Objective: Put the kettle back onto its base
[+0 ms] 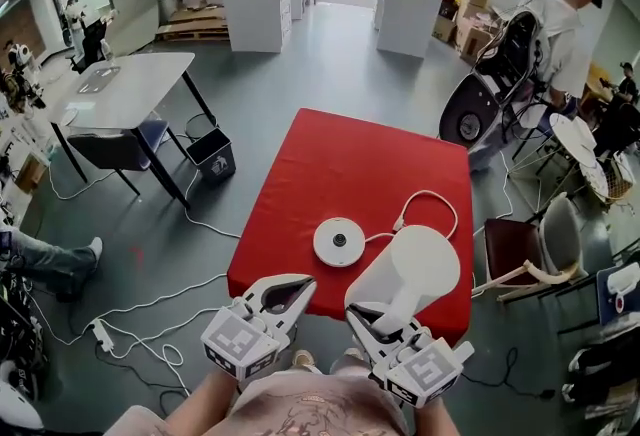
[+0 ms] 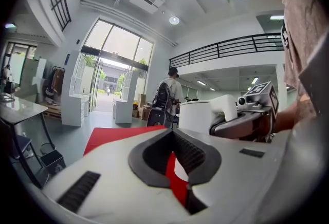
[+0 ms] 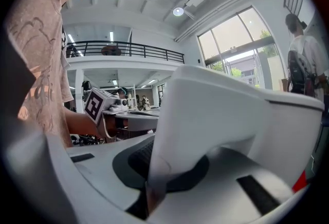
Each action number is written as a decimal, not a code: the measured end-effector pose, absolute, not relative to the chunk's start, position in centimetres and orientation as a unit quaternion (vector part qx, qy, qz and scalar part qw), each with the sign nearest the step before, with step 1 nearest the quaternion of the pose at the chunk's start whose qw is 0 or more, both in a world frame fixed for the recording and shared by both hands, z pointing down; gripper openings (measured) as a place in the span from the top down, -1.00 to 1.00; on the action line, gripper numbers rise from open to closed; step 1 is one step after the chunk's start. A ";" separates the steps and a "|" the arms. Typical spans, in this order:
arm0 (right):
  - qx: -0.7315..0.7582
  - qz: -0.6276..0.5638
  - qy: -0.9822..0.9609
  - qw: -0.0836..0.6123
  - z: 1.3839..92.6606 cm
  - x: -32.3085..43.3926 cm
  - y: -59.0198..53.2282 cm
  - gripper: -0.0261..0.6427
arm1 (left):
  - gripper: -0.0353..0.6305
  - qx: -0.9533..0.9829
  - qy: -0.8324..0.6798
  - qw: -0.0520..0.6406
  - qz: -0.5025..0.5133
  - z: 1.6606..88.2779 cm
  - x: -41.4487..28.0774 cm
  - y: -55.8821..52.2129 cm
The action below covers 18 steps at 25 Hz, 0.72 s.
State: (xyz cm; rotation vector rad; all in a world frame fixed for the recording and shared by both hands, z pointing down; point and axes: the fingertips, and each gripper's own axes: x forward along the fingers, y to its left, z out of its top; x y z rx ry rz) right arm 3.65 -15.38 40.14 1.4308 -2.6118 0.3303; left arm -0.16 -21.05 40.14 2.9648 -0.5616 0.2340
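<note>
the kettle (image 1: pixel 418 269) is held by its handle in the right hand-held gripper (image 1: pixel 375 317); the base (image 1: pixel 339 242), at ten o'clock, must likely be reached next.

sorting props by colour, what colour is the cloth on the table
The cloth is red, clearest in the head view.

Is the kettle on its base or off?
Off: the right gripper holds the kettle by its handle; the base lies bare on the red table.
</note>
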 end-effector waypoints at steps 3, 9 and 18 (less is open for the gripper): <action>0.474 0.111 -0.871 0.071 40.1 4.6 -16.5 0.81 | 0.90 0.977 -0.191 0.056 0.076 40.0 0.4 -22.7; 0.459 0.109 -0.879 0.070 40.1 6.0 -18.8 0.81 | 0.90 0.974 -0.205 0.056 0.075 40.0 1.5 -25.0; 0.444 0.114 -0.886 0.073 40.7 6.9 -21.1 0.81 | 0.90 0.970 -0.222 0.067 0.077 40.7 2.1 -26.5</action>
